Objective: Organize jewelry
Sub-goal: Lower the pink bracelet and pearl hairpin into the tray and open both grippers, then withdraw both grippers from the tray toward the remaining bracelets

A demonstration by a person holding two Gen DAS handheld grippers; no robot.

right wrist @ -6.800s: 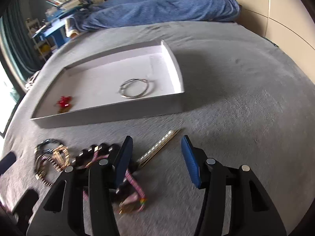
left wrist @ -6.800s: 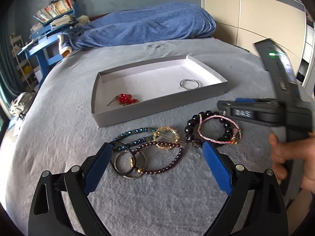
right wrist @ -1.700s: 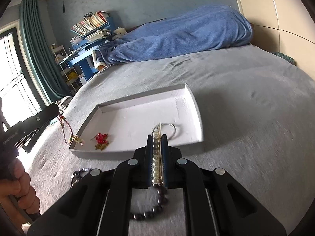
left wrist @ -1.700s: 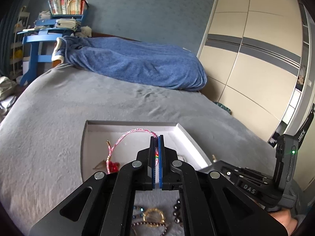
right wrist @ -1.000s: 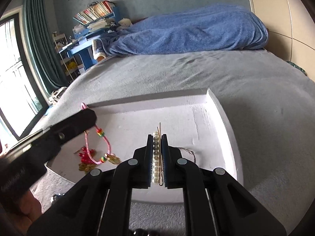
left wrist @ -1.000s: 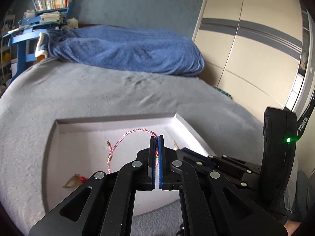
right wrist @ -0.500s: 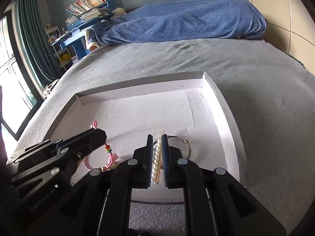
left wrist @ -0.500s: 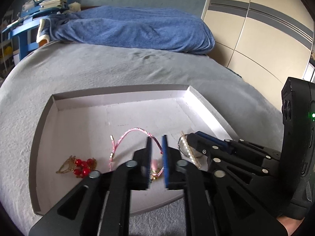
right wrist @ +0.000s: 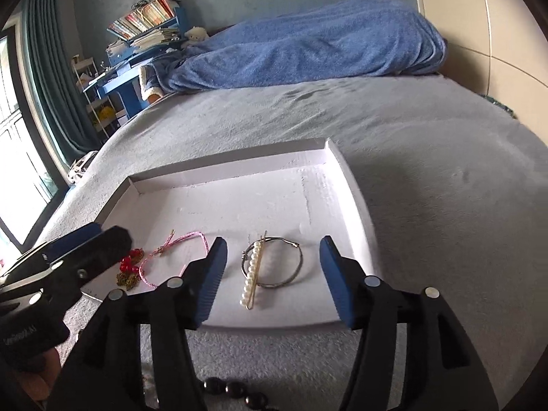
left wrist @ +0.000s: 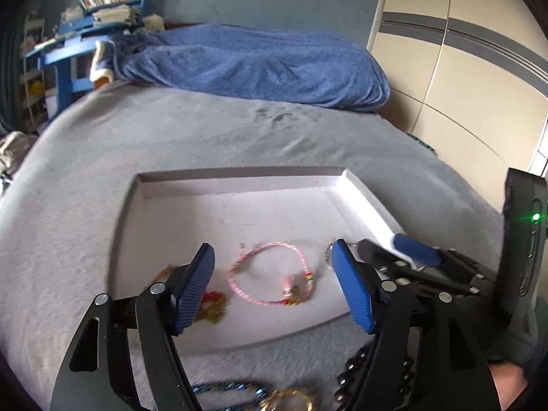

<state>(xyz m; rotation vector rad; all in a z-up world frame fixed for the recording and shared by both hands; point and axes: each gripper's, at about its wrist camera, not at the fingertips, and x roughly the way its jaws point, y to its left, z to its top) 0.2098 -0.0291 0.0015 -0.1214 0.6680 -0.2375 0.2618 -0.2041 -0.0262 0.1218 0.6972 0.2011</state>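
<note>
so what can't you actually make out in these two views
- Left wrist view: red bead piece in the tray is mostly behind the left gripper finger; shape unclear.
- Left wrist view: black bead bracelet and gold piece on the bed are cut by the bottom edge and gripper frame.
- Right wrist view: pink cord bracelet is partly behind the right gripper finger.
- Right wrist view: dark beads cut by the bottom edge.

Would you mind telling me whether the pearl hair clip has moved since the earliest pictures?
Yes. The pearl hair clip left the grey bedspread and now lies inside the white tray, across the silver hoop.
</note>
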